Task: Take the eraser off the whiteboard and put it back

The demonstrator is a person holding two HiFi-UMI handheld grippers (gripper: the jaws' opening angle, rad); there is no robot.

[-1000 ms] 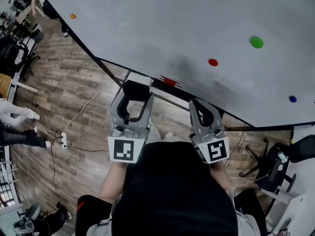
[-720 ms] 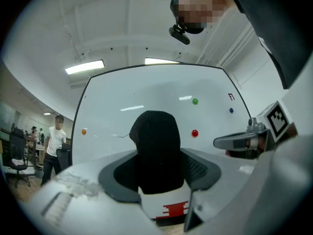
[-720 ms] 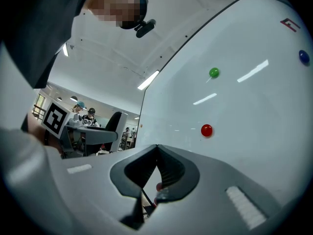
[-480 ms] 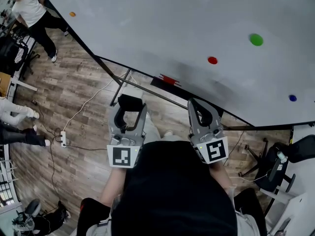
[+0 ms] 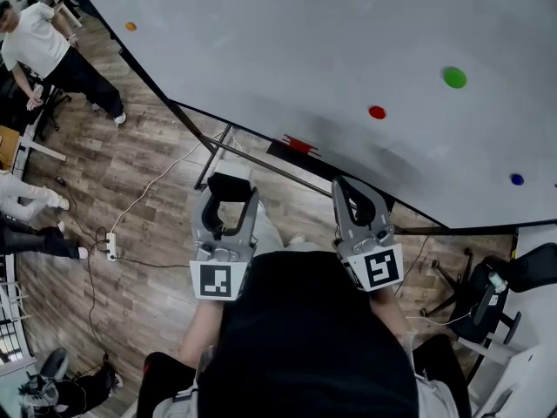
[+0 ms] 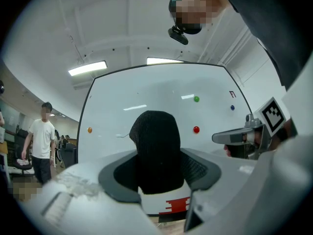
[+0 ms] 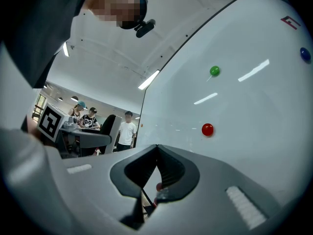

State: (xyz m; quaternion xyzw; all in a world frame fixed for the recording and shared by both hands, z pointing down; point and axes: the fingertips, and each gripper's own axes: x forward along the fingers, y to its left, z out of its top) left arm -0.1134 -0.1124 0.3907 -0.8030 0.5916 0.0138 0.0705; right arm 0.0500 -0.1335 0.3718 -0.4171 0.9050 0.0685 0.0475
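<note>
The black eraser (image 5: 231, 184) sits crosswise between the jaw tips of my left gripper (image 5: 231, 192), which is shut on it. In the left gripper view the eraser (image 6: 155, 151) stands up dark and textured between the two pads, in front of the whiteboard (image 6: 146, 102). My right gripper (image 5: 359, 200) hangs beside it to the right, jaws closed to a point with nothing in them (image 7: 156, 153). Both grippers are held short of the whiteboard (image 5: 305, 42), above its lower edge and its tray (image 5: 287, 151).
Red (image 5: 376, 111), green (image 5: 452, 77), blue (image 5: 517, 179) and orange (image 5: 130, 26) magnets dot the board. A red item (image 5: 298, 144) lies on the tray. A person (image 5: 43, 46) stands at the far left; a power strip (image 5: 113, 248) and cable lie on the wooden floor. An office chair (image 5: 496, 286) is at right.
My left gripper has drawn back from the board and down with the eraser in it. The right gripper stayed put. A person has walked into view at the top left.
</note>
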